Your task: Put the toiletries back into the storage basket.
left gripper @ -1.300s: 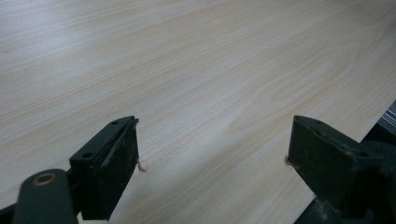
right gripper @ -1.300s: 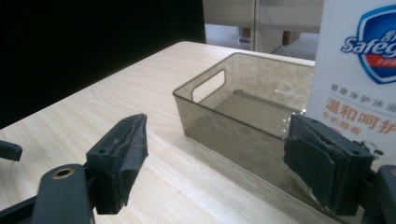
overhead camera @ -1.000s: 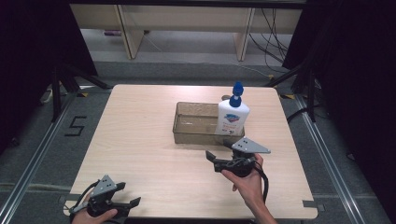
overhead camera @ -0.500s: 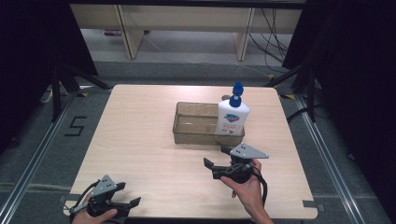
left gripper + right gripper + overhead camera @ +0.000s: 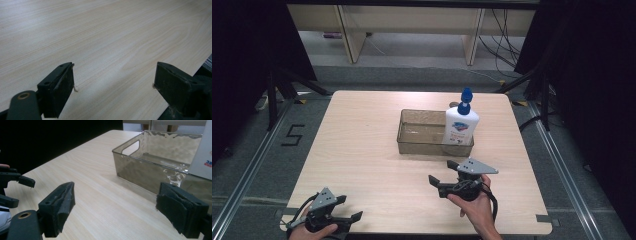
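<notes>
Pale wood table (image 5: pixel 362 145) is occupied by a smoky plastic bin (image 5: pixel 422 134) holding an upright, likely top-heavy, slippery soap bottle (image 5: pixel 460 126), best gripped at its neck, while both left tongs (image 5: pixel 343 212) and right tongs (image 5: pixel 443 172) are held spread and empty.

**Pale wood, smoky bin, blue cap**

The table (image 5: pixel 362 145) is light beige with fine wood grain. At centre frame the bin (image 5: pixel 422 135) is translucent smoky grey-brown. The bottle (image 5: pixel 460 126) at the bin's right end is white with a blue pump top and a blue-and-red label. Both grippers, left (image 5: pixel 347 209) and right (image 5: pixel 443 172), are black with grey top plates. The floor (image 5: pixel 257 165) is grey, with a black "5" at left.
</notes>
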Demonstrator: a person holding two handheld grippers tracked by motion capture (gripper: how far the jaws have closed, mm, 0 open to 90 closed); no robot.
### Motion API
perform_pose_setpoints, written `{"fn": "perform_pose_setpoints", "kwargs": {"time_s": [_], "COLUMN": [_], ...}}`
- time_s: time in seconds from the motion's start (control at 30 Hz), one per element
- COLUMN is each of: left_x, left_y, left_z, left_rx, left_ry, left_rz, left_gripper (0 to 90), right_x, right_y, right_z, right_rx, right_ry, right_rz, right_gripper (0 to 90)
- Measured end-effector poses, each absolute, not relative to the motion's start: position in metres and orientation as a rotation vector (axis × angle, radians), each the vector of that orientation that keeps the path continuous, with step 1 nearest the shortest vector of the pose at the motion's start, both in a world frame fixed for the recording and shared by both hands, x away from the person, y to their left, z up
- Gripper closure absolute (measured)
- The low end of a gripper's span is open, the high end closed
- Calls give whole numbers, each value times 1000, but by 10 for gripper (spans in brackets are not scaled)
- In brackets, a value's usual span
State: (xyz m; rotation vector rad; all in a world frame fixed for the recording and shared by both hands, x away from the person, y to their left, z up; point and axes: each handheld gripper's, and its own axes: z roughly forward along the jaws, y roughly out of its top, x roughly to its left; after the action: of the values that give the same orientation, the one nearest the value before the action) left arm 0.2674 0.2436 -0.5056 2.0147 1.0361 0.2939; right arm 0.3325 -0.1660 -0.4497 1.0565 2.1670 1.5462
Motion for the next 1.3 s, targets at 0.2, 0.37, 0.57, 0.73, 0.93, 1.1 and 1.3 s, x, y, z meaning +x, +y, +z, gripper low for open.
{"fn": "perform_pose_setpoints", "kwargs": {"time_s": [0.2,0.37,0.57,0.73,0.93,1.1,1.3], "left_x": [268,267,267,267,267,267,268], "left_y": [244,244,244,244,243,244,244], "left_z": [-505,-505,-505,-505,-506,-506,-506], "left_rx": [2015,2015,2017,2017,2008,2014,2016], "left_ry": [1033,1033,1032,1032,1036,1036,1031], "left_rz": [295,295,295,295,294,294,299], "left_gripper": [156,156,156,156,156,156,156], "right_x": [327,323,320,316,311,309,307], "right_y": [-165,-166,-167,-169,-169,-169,-172], "right_z": [-454,-459,-463,-466,-472,-475,-478], "right_rx": [1086,1075,1062,1082,1099,1090,1088], "right_ry": [2185,2191,2198,2229,2240,2268,2259], "right_rz": [1570,1573,1559,1561,1560,1547,1534], "right_gripper": [156,156,156,156,156,156,156]}}
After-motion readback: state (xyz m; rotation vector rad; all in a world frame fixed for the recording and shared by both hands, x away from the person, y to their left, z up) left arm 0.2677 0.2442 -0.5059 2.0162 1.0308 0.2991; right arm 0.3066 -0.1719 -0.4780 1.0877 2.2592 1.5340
